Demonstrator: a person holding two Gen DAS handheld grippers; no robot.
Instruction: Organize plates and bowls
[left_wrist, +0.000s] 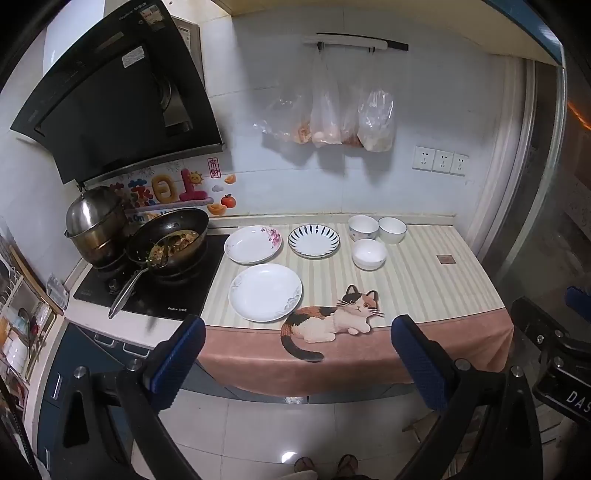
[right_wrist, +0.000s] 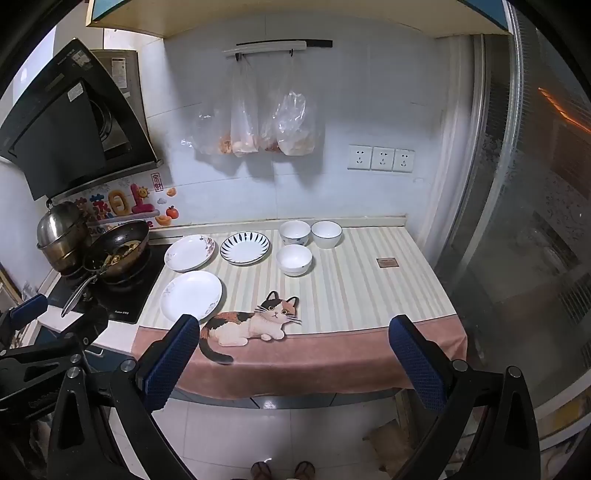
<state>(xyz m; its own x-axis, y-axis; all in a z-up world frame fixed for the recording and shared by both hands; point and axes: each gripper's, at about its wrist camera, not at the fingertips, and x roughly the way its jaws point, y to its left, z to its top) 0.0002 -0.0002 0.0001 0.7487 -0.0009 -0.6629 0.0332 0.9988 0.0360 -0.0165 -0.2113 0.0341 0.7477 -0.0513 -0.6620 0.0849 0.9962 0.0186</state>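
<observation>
I see the cat-print cloth (left_wrist: 424, 280) across mid-frame, carrying three plates and three bowls. The nearest plate (left_wrist: 265, 292) lies ahead and left of centre, so my left tongs (left_wrist: 297, 354) look closer to it than my right tongs (right_wrist: 291, 354). Both are wide open, holding nothing.

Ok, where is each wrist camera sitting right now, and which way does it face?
Left wrist: held back from the counter edge, facing the wall; open left gripper, right gripper's body at right, feet below.
Right wrist: beside it, further right, same heading; open right gripper, left gripper at left, feet below.
Shared: three plates, three bowls, cat-print cloth, wok.
</observation>
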